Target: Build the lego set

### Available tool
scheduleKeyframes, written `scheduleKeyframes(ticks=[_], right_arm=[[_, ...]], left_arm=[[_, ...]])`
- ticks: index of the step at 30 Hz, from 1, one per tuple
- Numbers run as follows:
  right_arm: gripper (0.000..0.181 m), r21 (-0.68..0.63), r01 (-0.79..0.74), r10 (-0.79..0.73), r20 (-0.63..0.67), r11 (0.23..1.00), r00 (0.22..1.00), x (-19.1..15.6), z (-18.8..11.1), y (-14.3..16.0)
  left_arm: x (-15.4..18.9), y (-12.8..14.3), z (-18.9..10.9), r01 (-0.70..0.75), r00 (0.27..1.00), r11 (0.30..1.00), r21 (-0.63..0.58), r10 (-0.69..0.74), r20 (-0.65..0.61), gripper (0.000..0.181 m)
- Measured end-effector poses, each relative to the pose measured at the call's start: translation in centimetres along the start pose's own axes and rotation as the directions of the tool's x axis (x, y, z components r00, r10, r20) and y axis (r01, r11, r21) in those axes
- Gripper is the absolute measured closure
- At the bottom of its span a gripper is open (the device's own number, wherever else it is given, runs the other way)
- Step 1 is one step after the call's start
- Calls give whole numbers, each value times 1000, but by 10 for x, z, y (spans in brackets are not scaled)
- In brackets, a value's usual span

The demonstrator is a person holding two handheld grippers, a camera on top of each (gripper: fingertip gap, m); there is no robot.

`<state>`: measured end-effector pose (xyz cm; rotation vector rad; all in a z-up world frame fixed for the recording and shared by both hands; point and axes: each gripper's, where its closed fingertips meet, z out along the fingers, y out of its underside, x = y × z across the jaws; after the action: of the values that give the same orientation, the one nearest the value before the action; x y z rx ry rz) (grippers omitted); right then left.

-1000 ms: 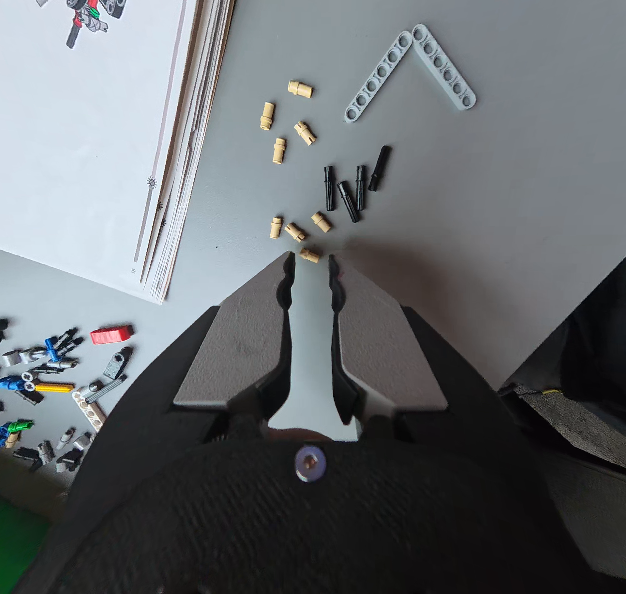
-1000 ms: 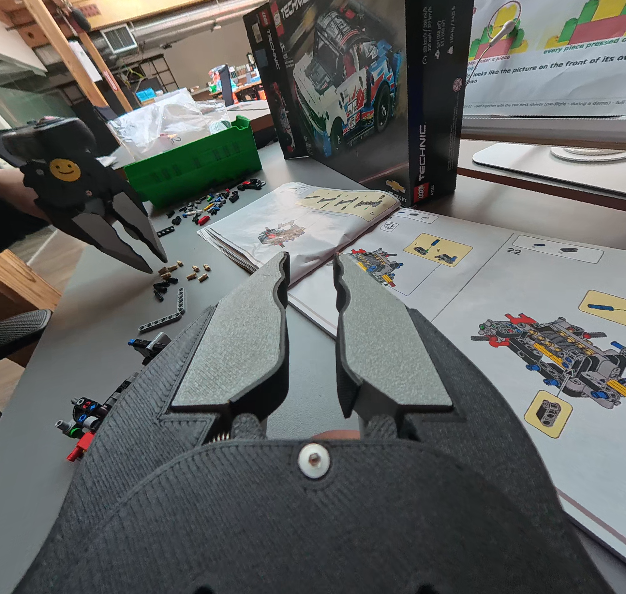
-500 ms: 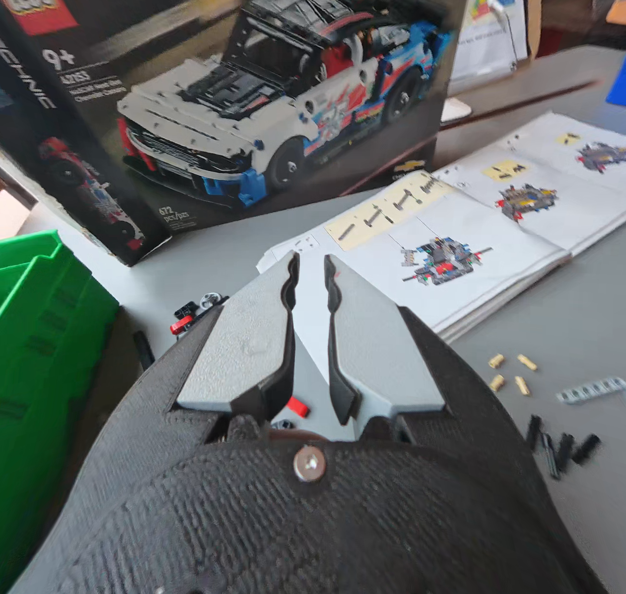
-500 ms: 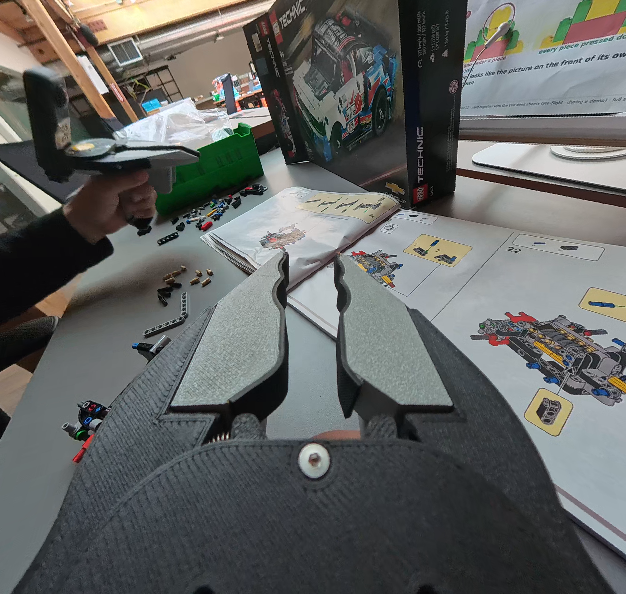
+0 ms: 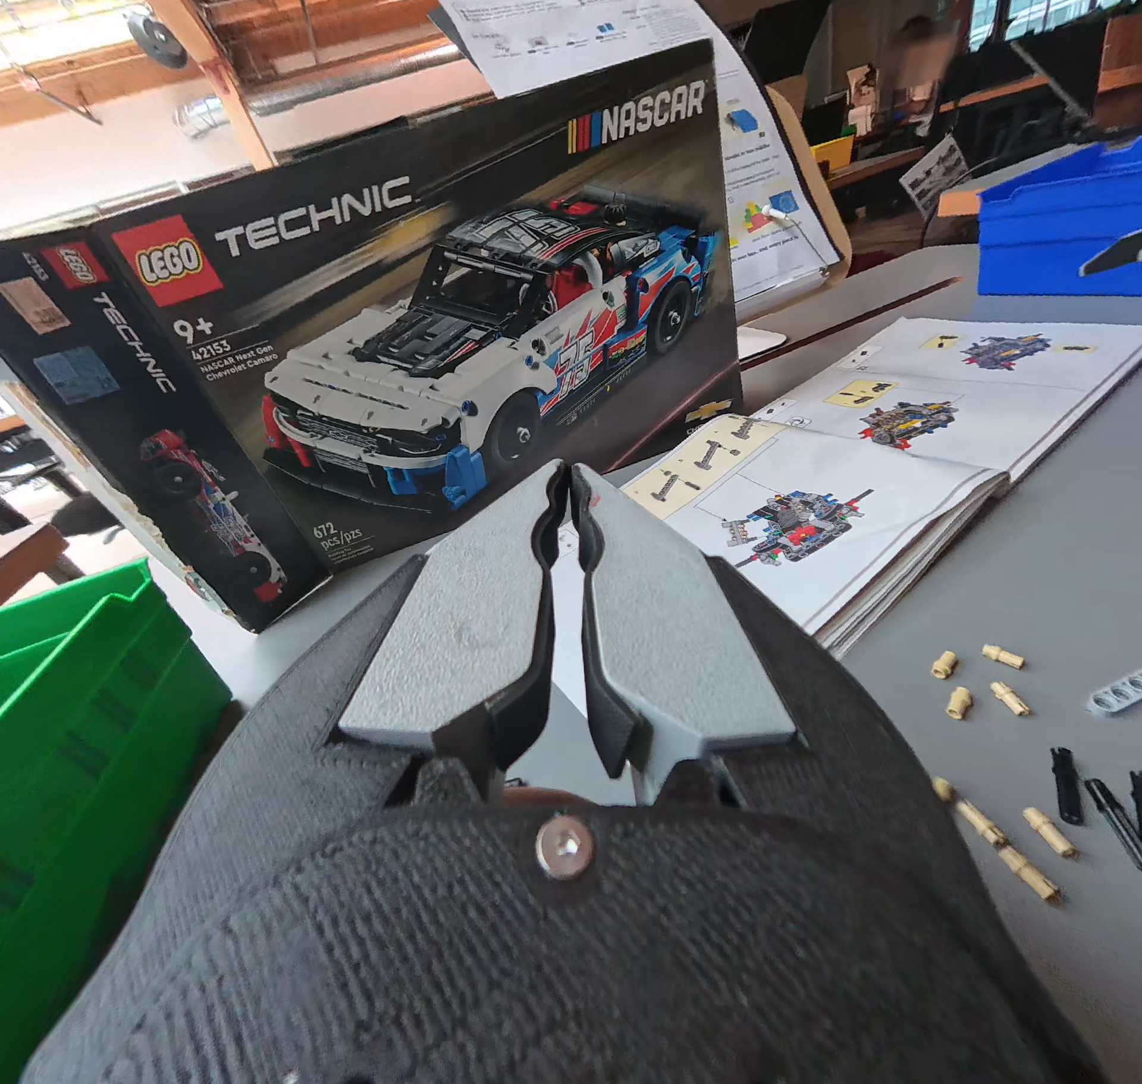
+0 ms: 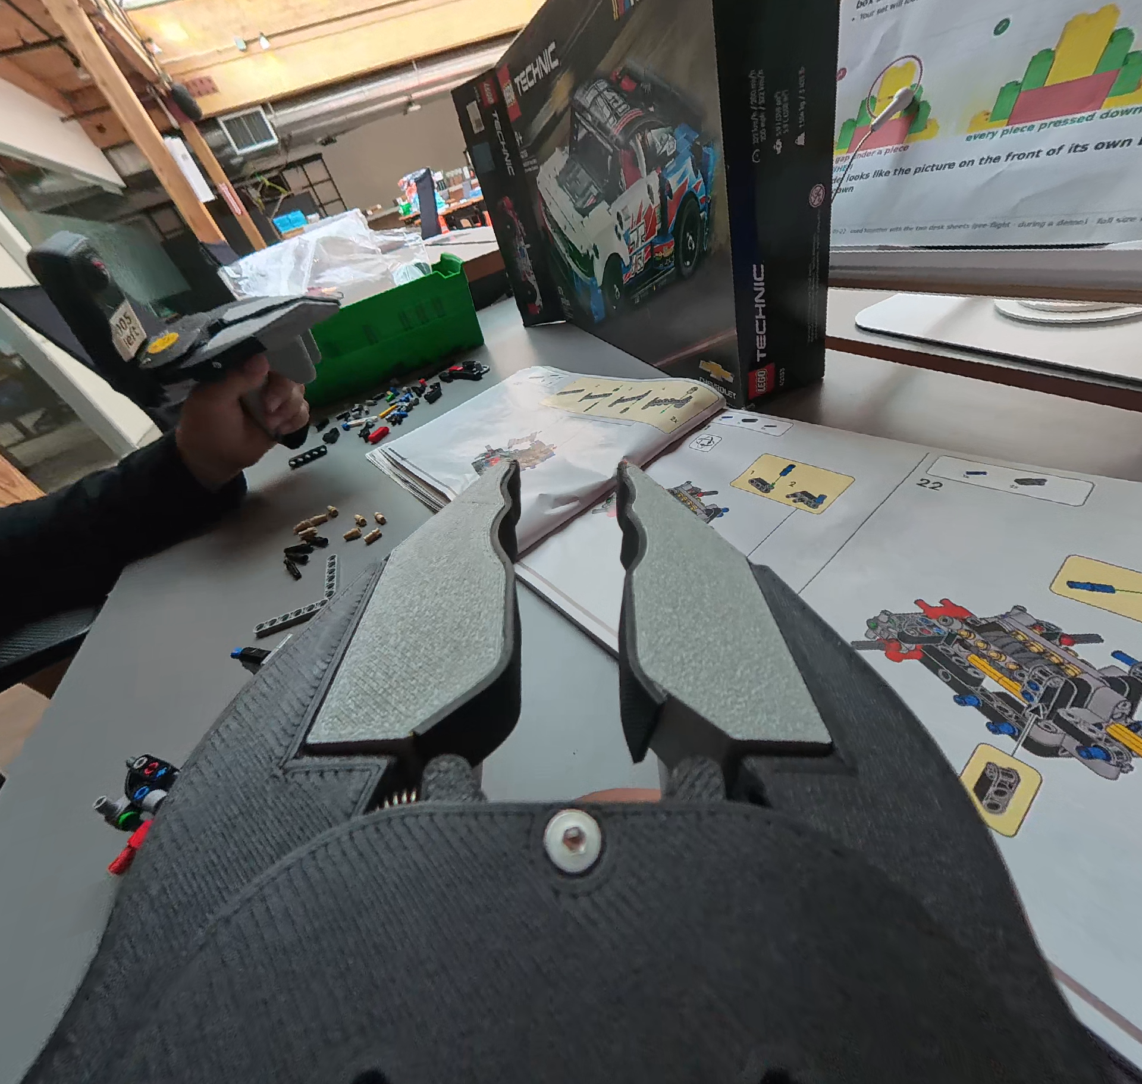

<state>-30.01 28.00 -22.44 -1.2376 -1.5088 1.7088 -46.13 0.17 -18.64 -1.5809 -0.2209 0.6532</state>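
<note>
The left claw [image 5: 567, 472] is clenched on nothing visible, raised level; the right claw [image 6: 565, 473] is released. Tan pins [image 5: 979, 680] lie lower right on the worktop [image 5: 1019, 591]; it should lower there, reopen, and straddle one.

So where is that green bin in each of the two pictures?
Left wrist view: the green bin fills the lower left edge, just left of the set's box.
Right wrist view: the green bin sits mid-left, farther off, behind the loose parts pile.
Shared landmark: the set's box, standing right of the bin in both.
</note>
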Motion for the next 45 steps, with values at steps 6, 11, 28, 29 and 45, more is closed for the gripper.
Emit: scheduleKeyframes(ticks=[6, 11, 28, 29, 45], right_arm=[[152, 2, 14, -14, 16, 1000, 1000, -3, 1, 0], [152, 4, -3, 3, 27, 1000, 1000, -3, 1, -1], [181, -24, 51, -48, 92, 998, 995, -16, 3, 4], [181, -23, 54, -51, 89, 998, 995, -16, 2, 4], [168, -41, 82, -78, 94, 996, 992, -23, 3, 8]], left_arm=[[8, -1, -2, 20, 999, 1000, -14, -20, -36, 181], [3, -1, -3, 30, 1000, 999, -15, -30, -5, 181], [16, -1, -1, 56, 996, 998, 4, -56, -70, 181], [17, -1, -1, 68, 995, 998, 2, -68, -79, 181], [-14, 3, -10, 200, 980, 980, 14, -200, 2, 177]])
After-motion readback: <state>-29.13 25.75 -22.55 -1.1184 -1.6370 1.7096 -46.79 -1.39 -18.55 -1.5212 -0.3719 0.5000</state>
